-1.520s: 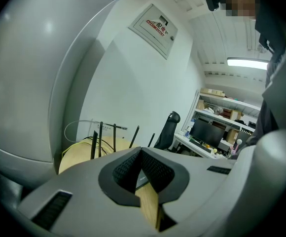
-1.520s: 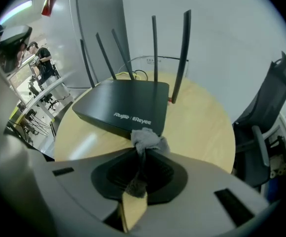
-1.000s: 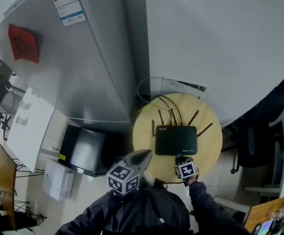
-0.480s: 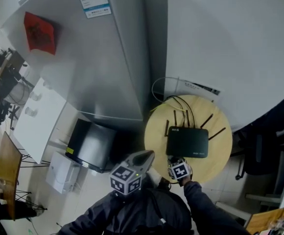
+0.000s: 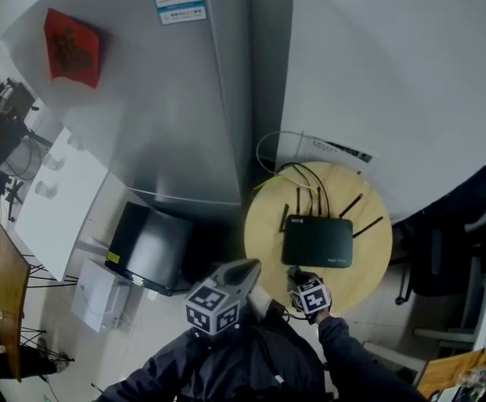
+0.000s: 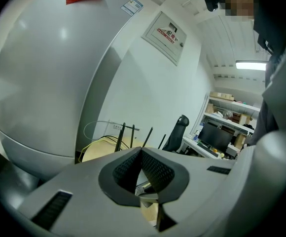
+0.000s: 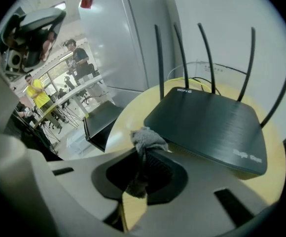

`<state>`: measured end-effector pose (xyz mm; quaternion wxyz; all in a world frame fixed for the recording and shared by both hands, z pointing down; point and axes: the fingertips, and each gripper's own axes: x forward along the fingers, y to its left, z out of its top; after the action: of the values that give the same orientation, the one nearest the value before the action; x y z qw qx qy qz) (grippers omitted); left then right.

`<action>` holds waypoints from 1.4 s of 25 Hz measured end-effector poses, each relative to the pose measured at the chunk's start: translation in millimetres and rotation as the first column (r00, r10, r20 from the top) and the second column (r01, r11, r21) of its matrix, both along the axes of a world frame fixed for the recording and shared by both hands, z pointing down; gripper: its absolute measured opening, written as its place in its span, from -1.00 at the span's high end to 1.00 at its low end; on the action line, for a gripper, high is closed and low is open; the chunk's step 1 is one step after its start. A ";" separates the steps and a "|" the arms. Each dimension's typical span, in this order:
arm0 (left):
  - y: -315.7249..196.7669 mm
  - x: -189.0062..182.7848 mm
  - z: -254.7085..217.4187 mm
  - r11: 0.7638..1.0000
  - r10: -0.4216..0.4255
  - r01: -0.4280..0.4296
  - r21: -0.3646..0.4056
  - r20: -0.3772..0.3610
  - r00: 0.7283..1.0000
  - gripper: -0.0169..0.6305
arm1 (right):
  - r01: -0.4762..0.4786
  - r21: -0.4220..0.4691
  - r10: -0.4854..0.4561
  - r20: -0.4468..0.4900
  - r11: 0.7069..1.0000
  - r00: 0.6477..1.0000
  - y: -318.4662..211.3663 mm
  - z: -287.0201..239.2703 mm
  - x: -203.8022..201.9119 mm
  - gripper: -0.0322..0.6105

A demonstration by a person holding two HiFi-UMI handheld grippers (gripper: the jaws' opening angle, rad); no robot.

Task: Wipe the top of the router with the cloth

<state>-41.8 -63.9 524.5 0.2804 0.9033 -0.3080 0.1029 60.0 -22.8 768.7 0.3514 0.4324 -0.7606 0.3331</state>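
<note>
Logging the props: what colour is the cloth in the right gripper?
Grey; the cloth shows best in the right gripper view.

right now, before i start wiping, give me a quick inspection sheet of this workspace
surface: round wooden table, bare wood around the router.
job's things: black router flat mid-table, antennas up; grey cloth at its near edge, not on the top.
clutter: nothing seen.
grippers: right gripper shut on the cloth; left gripper shut, empty, short of the table.
cables: yellow and black cables loop behind the router.
surroundings: grey cabinet on the left, office chair on the right.
</note>
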 end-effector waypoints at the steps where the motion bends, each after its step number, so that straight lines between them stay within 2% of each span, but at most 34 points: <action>1: 1.8 1.5 0.4 1.000 0.010 -0.010 -0.002 -0.005 1.000 0.94 | -0.018 0.025 0.018 0.008 1.000 1.000 3.7 -10.6 3.4 0.68; 6: 13.4 10.4 1.3 0.997 0.082 -0.082 0.001 -0.020 0.996 0.94 | -0.119 0.152 0.111 0.061 0.981 0.992 29.8 -73.1 27.2 0.68; 10: 15.8 22.0 5.6 0.989 0.148 -0.148 0.011 -0.026 0.989 0.94 | -0.224 0.212 0.202 0.119 0.951 0.972 44.2 -116.3 47.8 0.68; 15: 25.2 32.9 7.1 0.983 0.182 -0.182 0.001 -0.039 0.983 0.94 | -0.282 0.264 0.247 0.157 0.922 0.956 62.4 -154.5 60.9 0.68; 21: 37.0 47.1 -6.3 0.982 0.184 -0.183 0.036 -0.029 0.982 0.94 | -0.293 0.321 0.236 0.205 0.900 0.950 70.2 -187.8 66.2 0.68; 32: 91.4 74.7 -45.4 0.986 0.128 -0.123 0.113 -0.041 0.991 0.94 | -0.215 0.445 0.128 0.218 0.870 0.968 96.6 -242.9 73.6 0.68; 35: 102.4 78.0 -49.2 0.986 0.116 -0.109 0.129 -0.046 0.992 0.94 | -0.197 0.483 0.105 0.211 0.853 0.972 101.2 -254.4 76.7 0.68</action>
<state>36.2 38.4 475.3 0.2246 0.9376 -0.2548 0.0750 136.7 78.3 514.3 0.1309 0.5358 -0.8126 0.1882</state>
